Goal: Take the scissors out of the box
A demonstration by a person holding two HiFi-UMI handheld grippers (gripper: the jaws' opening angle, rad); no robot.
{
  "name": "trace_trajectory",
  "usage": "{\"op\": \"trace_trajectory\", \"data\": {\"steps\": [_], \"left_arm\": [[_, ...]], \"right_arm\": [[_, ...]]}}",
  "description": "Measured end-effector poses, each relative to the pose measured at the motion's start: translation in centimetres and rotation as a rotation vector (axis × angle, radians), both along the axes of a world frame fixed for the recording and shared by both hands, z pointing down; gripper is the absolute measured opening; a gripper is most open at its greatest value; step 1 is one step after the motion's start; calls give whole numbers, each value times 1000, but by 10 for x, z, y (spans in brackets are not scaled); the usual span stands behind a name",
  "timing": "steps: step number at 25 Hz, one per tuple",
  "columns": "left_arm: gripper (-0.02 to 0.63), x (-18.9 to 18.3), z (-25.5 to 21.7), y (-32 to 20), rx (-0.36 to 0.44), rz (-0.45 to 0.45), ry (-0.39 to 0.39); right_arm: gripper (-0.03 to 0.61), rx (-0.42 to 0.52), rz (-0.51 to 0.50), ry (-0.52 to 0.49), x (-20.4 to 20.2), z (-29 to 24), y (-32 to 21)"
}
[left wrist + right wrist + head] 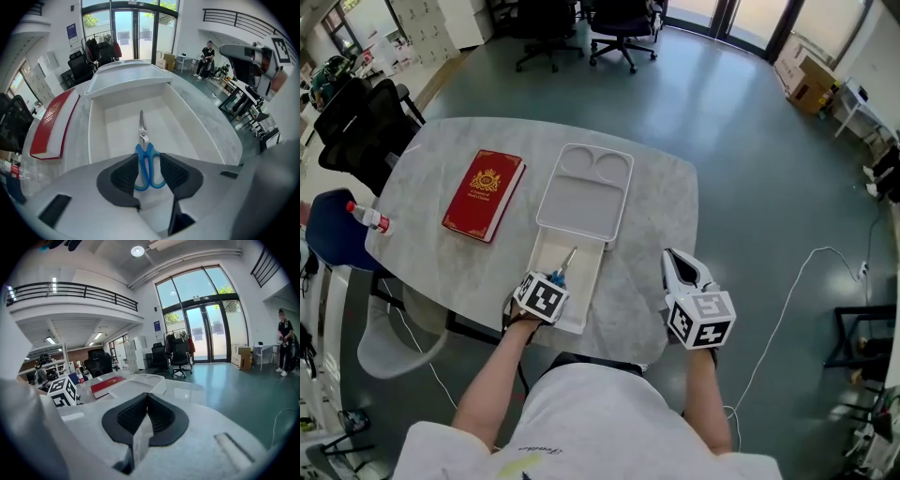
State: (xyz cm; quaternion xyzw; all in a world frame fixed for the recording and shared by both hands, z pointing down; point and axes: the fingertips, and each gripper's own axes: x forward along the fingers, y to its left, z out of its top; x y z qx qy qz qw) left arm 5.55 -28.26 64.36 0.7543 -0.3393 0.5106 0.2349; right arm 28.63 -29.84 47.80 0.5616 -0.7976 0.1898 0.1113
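Note:
The scissors (pixel 565 264) have blue handles and lie in the open white box (pixel 592 281) at the table's near edge, blades pointing away from me. My left gripper (pixel 548 286) points steeply down into the box. In the left gripper view the scissors (pixel 142 135) have their handles between the spread jaws of that gripper (pixel 150 176), and the pads do not press on them. My right gripper (pixel 673 256) hovers over the table to the right of the box. In its own view the right gripper (pixel 146 399) is shut with nothing in it.
The box's lid (pixel 581 192) lies open beyond it. A red book (pixel 484 194) lies left of the lid, and a bottle (pixel 370 218) stands near the table's left edge. Office chairs stand at the left and beyond the table. The table's near edge runs just below the box.

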Motion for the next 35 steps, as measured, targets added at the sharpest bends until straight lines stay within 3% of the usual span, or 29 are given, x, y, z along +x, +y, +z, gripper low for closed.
{"op": "trace_trajectory", "data": {"steps": [8,15,19,24,35], "left_arm": [[124,-3,9,-1,6,22,-107],[120,-2,11,-1,24,28,-122],[117,2,9,1,28,37,-103],[94,5,11,4,3,-14,-12],[87,2,17,4,-33,-20,-4]], "right_arm": [[6,-16,-63,-11,-5,6,-7],[5,-22,-70,-14,-3,9,-5],[6,-24,-78,-12,-4,10,-3],[6,-33,-80,-16,-4,14,-1],[6,-35,-80,-20,-6,16,1]]}}
